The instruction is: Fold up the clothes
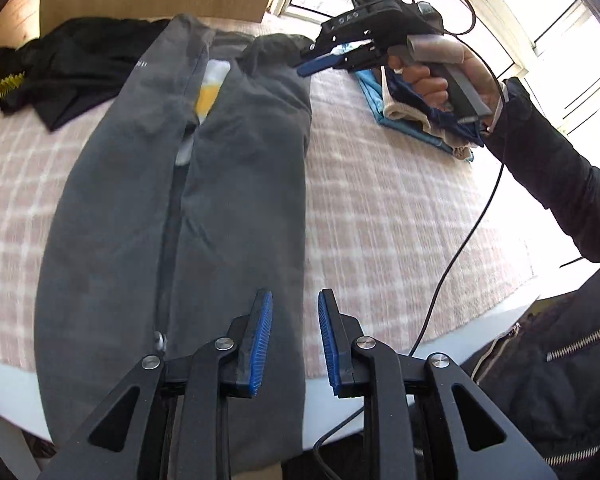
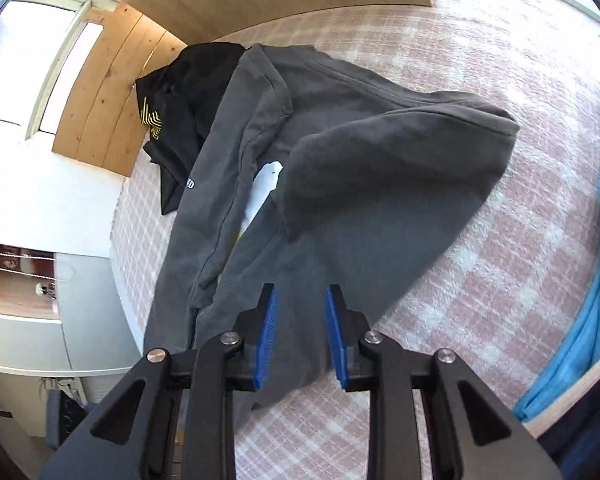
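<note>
The grey zip jacket [image 1: 148, 208] lay lengthwise on the pink checked blanket [image 1: 380, 200], both front halves folded inward, a white and yellow lining showing at the open zip. The left gripper [image 1: 295, 340] hovered over its near hem, jaws narrowly parted and empty. The right gripper [image 2: 301, 336] hung above the folded sleeve side, jaws likewise slightly apart, holding nothing. A black garment [image 1: 60, 68] lay beyond, a folded stack [image 1: 412, 120] beside.
</note>
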Motion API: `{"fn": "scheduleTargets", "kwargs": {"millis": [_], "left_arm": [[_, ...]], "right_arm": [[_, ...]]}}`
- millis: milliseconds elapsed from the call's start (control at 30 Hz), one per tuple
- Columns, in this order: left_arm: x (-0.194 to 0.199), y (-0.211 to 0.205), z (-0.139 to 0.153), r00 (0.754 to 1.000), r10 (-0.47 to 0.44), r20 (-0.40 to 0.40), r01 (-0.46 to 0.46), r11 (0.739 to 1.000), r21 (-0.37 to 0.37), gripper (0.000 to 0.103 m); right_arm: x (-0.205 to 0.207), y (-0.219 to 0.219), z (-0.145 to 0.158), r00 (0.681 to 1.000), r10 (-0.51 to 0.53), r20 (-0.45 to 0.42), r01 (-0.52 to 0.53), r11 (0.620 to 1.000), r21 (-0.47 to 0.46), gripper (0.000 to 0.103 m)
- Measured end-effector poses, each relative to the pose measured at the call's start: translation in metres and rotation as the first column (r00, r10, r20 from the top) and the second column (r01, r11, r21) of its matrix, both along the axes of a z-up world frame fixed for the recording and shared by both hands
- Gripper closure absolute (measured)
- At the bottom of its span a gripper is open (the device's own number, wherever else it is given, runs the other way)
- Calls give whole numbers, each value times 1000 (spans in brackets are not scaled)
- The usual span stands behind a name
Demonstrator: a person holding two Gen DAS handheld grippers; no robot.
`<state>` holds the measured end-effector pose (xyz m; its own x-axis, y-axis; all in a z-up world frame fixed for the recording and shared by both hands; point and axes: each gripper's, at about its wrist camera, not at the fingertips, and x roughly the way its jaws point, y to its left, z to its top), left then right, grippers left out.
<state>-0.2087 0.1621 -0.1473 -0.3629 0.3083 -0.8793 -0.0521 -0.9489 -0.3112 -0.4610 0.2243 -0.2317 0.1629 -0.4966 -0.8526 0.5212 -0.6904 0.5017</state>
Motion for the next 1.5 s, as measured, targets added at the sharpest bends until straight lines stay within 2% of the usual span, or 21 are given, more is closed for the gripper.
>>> {"fn": "scheduleTargets", "kwargs": {"millis": [67, 100, 167, 233, 300, 367, 400, 467, 567, 700, 733, 800, 867, 900, 933, 1000, 1067, 1167, 1300, 1433, 1500], "left_arm": [[-42, 0, 0, 999, -32, -27, 30, 998, -62, 81], [-63, 1, -1, 998, -37, -42, 33, 995, -95, 81], [-102, 3, -6, 997, -45, -58, 40, 996, -84, 81], [-134, 9, -18, 997, -62, -54, 56, 994, -93, 81], [-159, 17, -36, 995, -96, -17, 93, 990, -106, 81], [-168, 26, -55, 990, -133, 42, 137, 985, -106, 81], [-168, 31, -62, 985, -162, 59, 167, 980, -108, 81], [-165, 38, -64, 980, -198, 32, 201, 969, -146, 77], [-166, 34, -65, 980, -196, 32, 198, 973, -116, 75], [-166, 26, -64, 981, -193, 36, 195, 977, -80, 73], [-164, 24, -62, 981, -189, 34, 191, 979, -74, 73], [-158, 15, -53, 986, -164, 8, 164, 985, -45, 73], [-153, 7, -43, 990, -144, -11, 144, 990, -9, 73], [-150, 4, -40, 990, -141, -16, 141, 990, 1, 73], [-147, 2, -37, 990, -139, -21, 139, 990, 10, 73], [-144, -1, -35, 991, -136, -15, 136, 990, 19, 73], [-141, -3, -37, 991, -134, -3, 134, 991, 29, 73], [-137, 5, -41, 989, -149, 11, 149, 989, 23, 73], [-136, 10, -44, 987, -163, 9, 163, 986, 26, 73], [-144, 12, -42, 986, -166, -11, 166, 986, 21, 73], [-153, 12, -39, 985, -167, -34, 167, 986, 16, 72]], "right_arm": [[5, -8, -12, 998, 56, -4, -56, 997, 61, 79], [6, -8, -16, 997, 71, 6, -72, 994, 86, 83], [4, -2, -15, 996, 85, 25, -87, 987, 133, 88], [-7, 15, -10, 997, 49, 66, -58, 987, 151, 88], [-23, 31, 9, 999, -22, 31, 18, 994, 107, 88], [-42, 45, 25, 994, -113, -1, 113, 989, 96, 88], [-48, 43, 28, 994, -111, -3, 111, 989, 94, 87], [-54, 30, 29, 998, -63, -7, 63, 992, 111, 86], [-60, 12, 20, 1000, 11, -4, -11, 992, 129, 86], [-83, 14, 11, 1000, 17, -10, -15, 975, 221, 86], [-85, 18, 20, 999, 31, -24, -26, 980, 196, 86], [-84, 22, 45, 989, 104, -108, -85, 982, 167, 86], [-83, 20, 66, 961, 190, -203, -152, 970, 188, 77], [-83, 17, 73, 943, 228, -242, -179, 961, 209, 69], [-83, 13, 77, 920, 277, -276, -219, 949, 225, 68], [-83, -2, 78, 857, 411, -311, -335, 903, 270, 68], [-83, -16, 73, 795, 522, -310, -424, 843, 330, 68], [-76, -34, 57, 726, 632, -271, -524, 764, 377, 68], [-61, -49, 35, 640, 719, -272, -556, 677, 481, 68], [-61, -52, 22, 602, 756, -256, -573, 633, 521, 68], [-64, -52, 15, 601, 768, -222, -590, 614, 524, 68]]}}
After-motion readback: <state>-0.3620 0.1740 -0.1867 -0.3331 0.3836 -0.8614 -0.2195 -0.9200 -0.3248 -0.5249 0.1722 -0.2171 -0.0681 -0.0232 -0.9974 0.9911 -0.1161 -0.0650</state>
